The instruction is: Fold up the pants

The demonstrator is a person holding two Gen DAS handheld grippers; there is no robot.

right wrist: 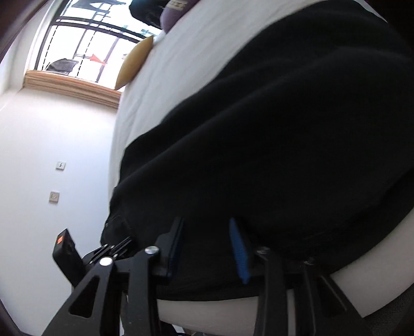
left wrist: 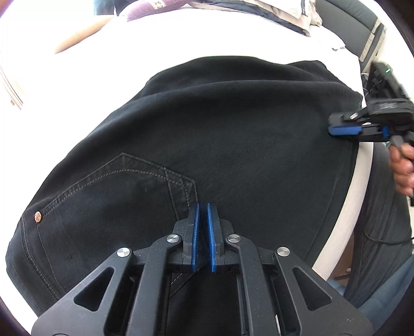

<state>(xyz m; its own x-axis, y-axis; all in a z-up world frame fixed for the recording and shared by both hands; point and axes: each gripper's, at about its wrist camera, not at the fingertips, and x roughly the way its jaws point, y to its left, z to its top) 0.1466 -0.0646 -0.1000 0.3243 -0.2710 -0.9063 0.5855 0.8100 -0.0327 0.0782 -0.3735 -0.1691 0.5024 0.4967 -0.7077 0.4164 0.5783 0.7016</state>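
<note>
White bed (left wrist: 77, 31) carries the black jeans (left wrist: 207, 144), spread ahead of both tools. Left hand-held gripper (left wrist: 203, 209) is clamped on a fold beside the stitched pocket (left wrist: 116, 191); right hand-held gripper (right wrist: 207, 230) straddles the jeans' edge, pads apart.

Bare white bed (left wrist: 77, 85) beyond pants (left wrist: 220, 134); clothes pile (left wrist: 271, 13) seemingly blocks far edge.
</note>
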